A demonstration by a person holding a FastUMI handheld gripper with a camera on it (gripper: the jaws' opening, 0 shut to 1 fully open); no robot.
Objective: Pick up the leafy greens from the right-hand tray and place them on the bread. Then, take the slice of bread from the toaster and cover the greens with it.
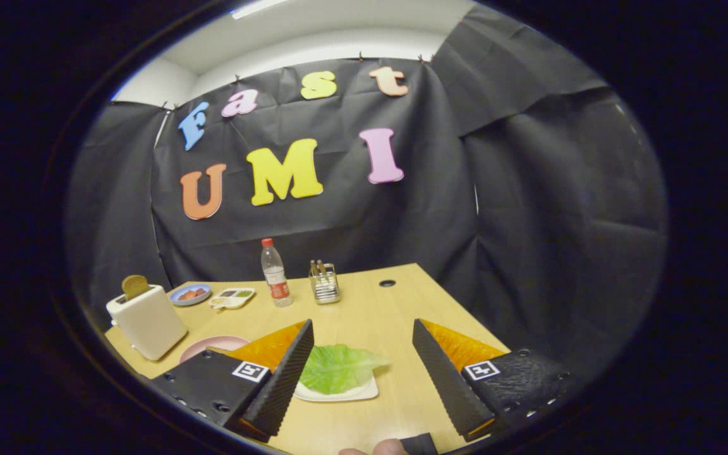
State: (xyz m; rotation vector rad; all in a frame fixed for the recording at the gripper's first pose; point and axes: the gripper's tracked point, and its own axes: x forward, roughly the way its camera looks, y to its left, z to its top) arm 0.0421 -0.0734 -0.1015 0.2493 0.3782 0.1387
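Just ahead of the tool (pixel 361 354), between its two black ribbed fingers (pixel 288 373) and nearer the left one, lies the flat light-green lettuce leaf (pixel 337 368) on a small white square tray (pixel 364 390). The tool stands wide open, its fingers well apart and holding nothing; the left finger's edge overlaps the tray's left side in the view, though whether they touch I cannot tell. The leaf lies flat with its long axis running across the tool's line, its narrower tip pointing toward the right finger and hanging slightly past the tray's edge.

Beyond the left finger sits a round pink plate (pixel 212 344), partly hidden, on the light wooden table (pixel 395 316). Farther left of it stands a white box-shaped toaster (pixel 147 321) with a brown slice of bread (pixel 134 285) sticking upright out of its slot. Well beyond the fingers stand a blue dish (pixel 189 294), a small white sectioned tray (pixel 232 297), a clear plastic bottle with a red cap (pixel 275 273), and a wire holder (pixel 324 283).
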